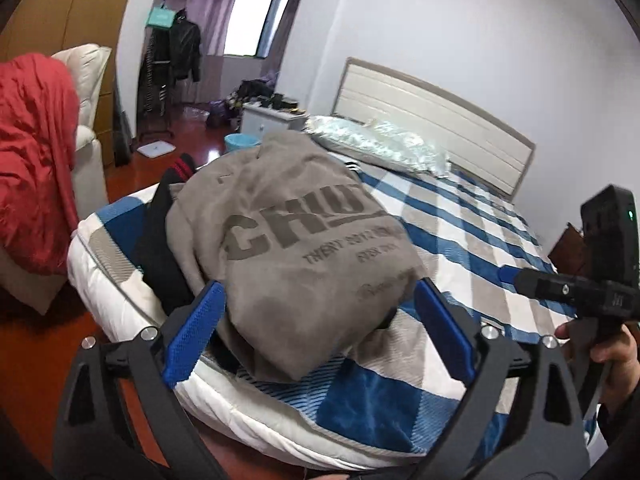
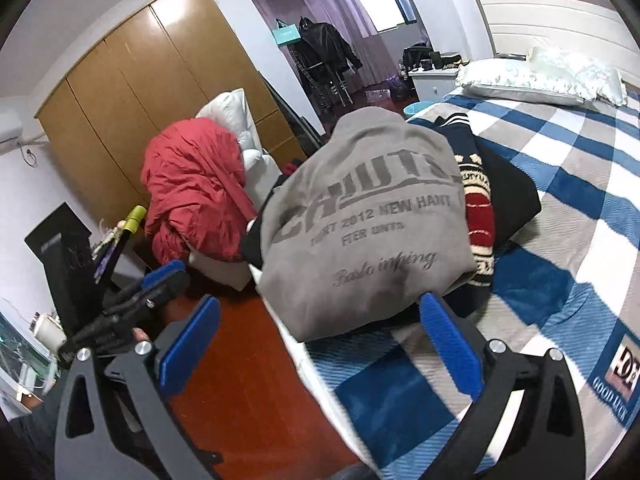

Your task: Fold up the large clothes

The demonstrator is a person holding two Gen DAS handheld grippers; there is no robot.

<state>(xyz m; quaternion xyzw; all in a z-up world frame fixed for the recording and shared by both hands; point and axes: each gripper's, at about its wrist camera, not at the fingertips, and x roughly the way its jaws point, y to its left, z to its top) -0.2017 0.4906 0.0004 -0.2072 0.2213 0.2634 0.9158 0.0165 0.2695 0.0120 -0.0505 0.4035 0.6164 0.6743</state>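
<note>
A folded grey sweatshirt [image 1: 296, 248] with dark lettering lies on top of a pile of dark folded clothes [image 1: 160, 240] at the near left corner of the bed [image 1: 500, 240]. It also shows in the right wrist view [image 2: 368, 232], over a dark garment with a red and cream pattern [image 2: 480, 220]. My left gripper [image 1: 320, 300] is open, its blue pads on either side of the sweatshirt's near edge, holding nothing. My right gripper [image 2: 324, 316] is open and empty just short of the same edge; it also shows at the right of the left wrist view [image 1: 516, 276].
The bed has a blue, grey and white striped blanket [image 2: 560, 184], pillows [image 2: 540, 76] and a headboard [image 1: 440, 120]. A red quilt [image 2: 192, 192] lies over a white armchair [image 1: 86, 80] on the left. A wooden wardrobe [image 2: 140, 80], coat rack [image 2: 324, 56] and red-brown floor [image 2: 248, 380] lie beyond.
</note>
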